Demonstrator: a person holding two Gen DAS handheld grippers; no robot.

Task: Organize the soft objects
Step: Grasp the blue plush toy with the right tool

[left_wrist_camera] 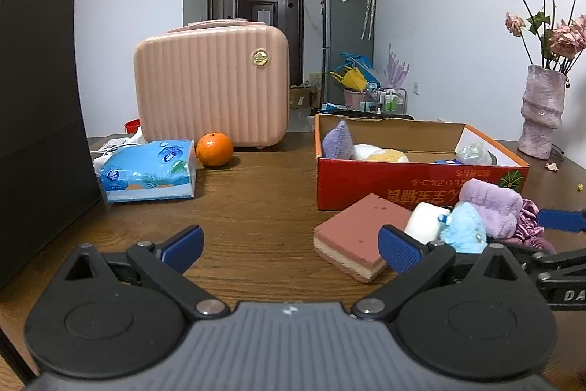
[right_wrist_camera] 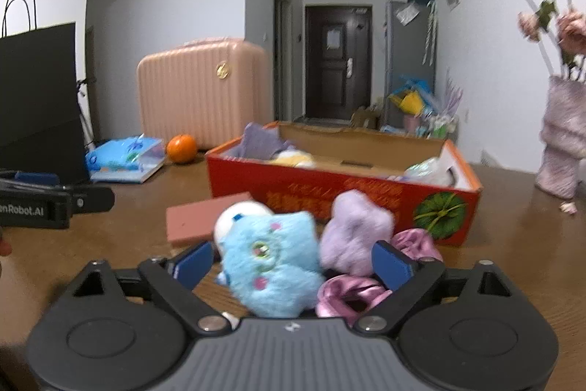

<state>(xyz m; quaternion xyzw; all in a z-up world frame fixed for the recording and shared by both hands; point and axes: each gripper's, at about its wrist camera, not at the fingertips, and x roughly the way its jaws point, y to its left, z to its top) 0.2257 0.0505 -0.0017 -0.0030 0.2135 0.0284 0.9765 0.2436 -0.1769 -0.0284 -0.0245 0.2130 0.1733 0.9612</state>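
1. The right tongs (right_wrist_camera: 292, 262) stand spread wide, low over the table (right_wrist_camera: 121, 237), with the blue plush toy (right_wrist_camera: 273, 266) sitting between the blue pads; neither pad seems to press it, though the picture is blurred there, so I would call them released.
2. Just beside the blue toy lies a purple plush (right_wrist_camera: 353, 229), and a shiny pink fabric piece (right_wrist_camera: 348, 294) lies under and in front of the right-hand pad.
3. Behind the blue toy a white soft piece (right_wrist_camera: 234, 217) peeks out, and past it a pink sponge block (right_wrist_camera: 199, 217) lies flat on the table.
4. The left tongs (left_wrist_camera: 291, 250) are also spread wide and hold nothing; bare table shows between the pads, and the right-hand pad stands in front of the sponge block's near corner.
5. From the left side the little heap sits right against the front wall of the red cardboard box (left_wrist_camera: 421, 185).
6. Inside the box, a lavender plush (left_wrist_camera: 338, 141) leans in the near-left corner with a white and yellow soft thing (left_wrist_camera: 381, 152) next to it, and a clear crumpled bag (left_wrist_camera: 474, 151) lies toward the other end.
7. Farther left on the table are an orange (left_wrist_camera: 214, 149), a blue tissue pack (left_wrist_camera: 148, 171), a pink suitcase (left_wrist_camera: 210, 90) and a black paper bag (left_wrist_camera: 36, 120).
8. A pink vase (left_wrist_camera: 542, 112) of dried roses stands at the right, behind the box.
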